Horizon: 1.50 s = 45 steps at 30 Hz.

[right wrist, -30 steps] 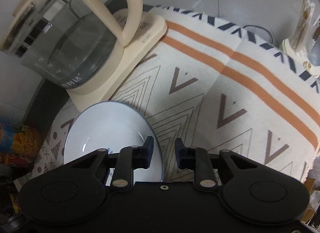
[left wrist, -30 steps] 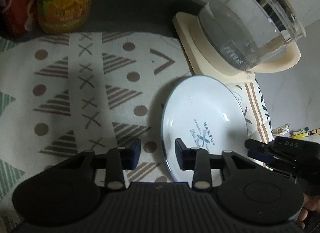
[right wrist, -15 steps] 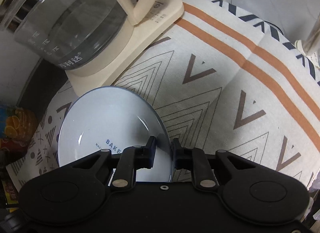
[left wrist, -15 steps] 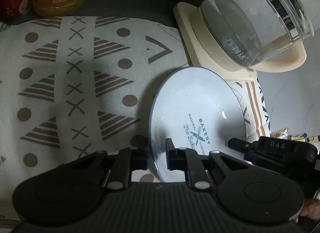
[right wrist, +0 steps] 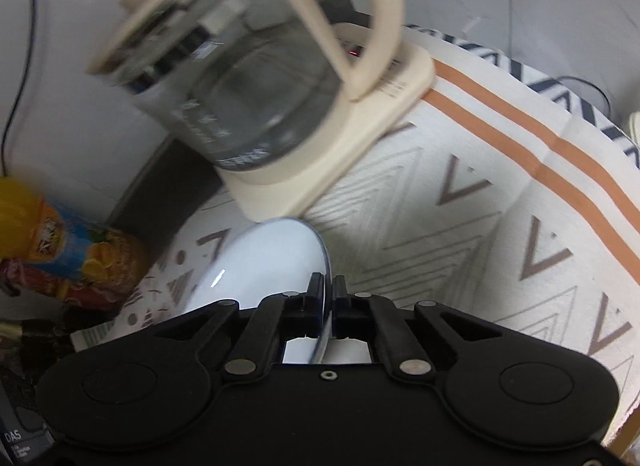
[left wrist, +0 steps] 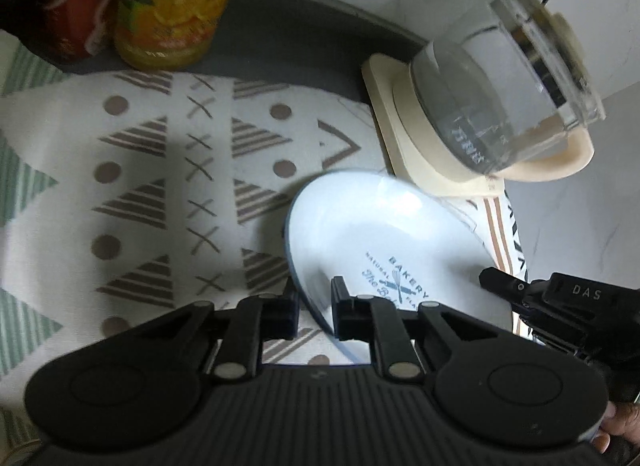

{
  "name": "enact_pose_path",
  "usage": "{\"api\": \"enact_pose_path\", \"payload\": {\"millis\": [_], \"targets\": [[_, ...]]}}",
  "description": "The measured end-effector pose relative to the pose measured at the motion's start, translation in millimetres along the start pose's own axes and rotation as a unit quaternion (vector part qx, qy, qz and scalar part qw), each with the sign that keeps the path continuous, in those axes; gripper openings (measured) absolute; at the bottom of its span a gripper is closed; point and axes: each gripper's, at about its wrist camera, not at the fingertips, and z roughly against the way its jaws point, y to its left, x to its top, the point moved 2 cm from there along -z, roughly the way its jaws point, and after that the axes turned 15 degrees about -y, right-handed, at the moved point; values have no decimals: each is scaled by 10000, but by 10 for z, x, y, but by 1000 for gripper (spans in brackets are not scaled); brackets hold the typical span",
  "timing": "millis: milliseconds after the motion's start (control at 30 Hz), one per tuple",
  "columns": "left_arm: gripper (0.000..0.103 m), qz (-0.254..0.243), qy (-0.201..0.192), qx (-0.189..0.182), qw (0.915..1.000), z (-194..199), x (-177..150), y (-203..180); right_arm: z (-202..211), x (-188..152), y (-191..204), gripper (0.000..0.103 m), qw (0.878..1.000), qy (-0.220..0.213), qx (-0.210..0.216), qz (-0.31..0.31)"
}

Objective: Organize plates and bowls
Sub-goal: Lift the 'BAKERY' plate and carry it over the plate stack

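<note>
Both grippers pinch the white bakery plate (left wrist: pixel 392 234) by opposite rims—left gripper (left wrist: pixel 315 308), right gripper (right wrist: pixel 327 298)—so the lift is under way; next, a level carry clear of the glass kettle (right wrist: pixel 256 77).

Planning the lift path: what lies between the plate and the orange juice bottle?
Only bare patterned cloth lies between the plate and the orange juice bottle, shown in the left wrist view.
</note>
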Motion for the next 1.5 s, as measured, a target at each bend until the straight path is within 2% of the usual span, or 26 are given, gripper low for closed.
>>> {"api": "enact_pose_path", "payload": {"millis": [567,1000,1500], "targets": [[14,135,-597,147,9980,664,3,194,344,-199,347,4,9977,-194,595,252],[14,290,-933,285,9948,1293,-341,316,829,-501,491,4,9934,-257,947,592],[14,437,-1019,618,9919,1901,-924,672,1289,-1169,588,5,9885,-93,1204,910]]}}
